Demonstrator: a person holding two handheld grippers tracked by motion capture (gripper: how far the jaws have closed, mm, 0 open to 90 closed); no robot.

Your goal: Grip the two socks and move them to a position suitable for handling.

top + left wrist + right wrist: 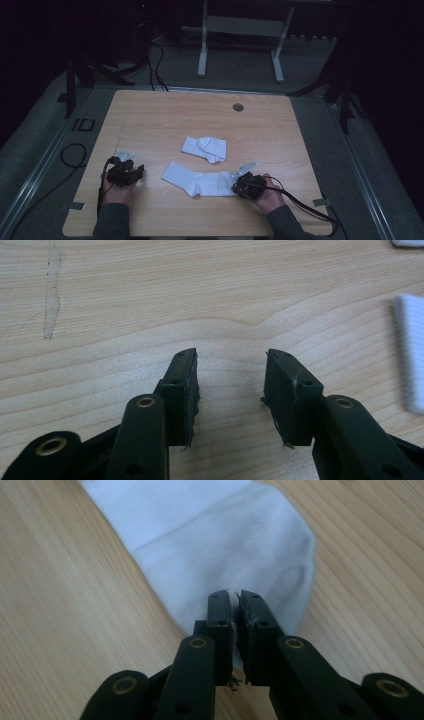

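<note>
Two white cotton socks lie on the pale wooden table (150, 115) in the high view: a long flat sock (197, 182) stretched out near the person, and a folded, bunched sock (205, 148) just beyond it, apart from it. The right gripper (239, 186) sits at the flat sock's right end, while the left gripper (131, 172) rests on bare wood well to the left of both socks.

In the left gripper view, the jaws stand spread over bare table with nothing between them; the ribbed cuff (411, 352) of a sock shows at the right edge, out of their reach.

In the right gripper view, the jaws are pressed nearly together at the rounded near end of the flat sock (225, 545). Whether cloth is actually pinched between the pads I cannot tell; the tips sit right on its edge.

As I judge it, the pairing or folding of the socks has barely begun: one end is being taken, the other end is ungrasped, and the socks lie apart.
</note>
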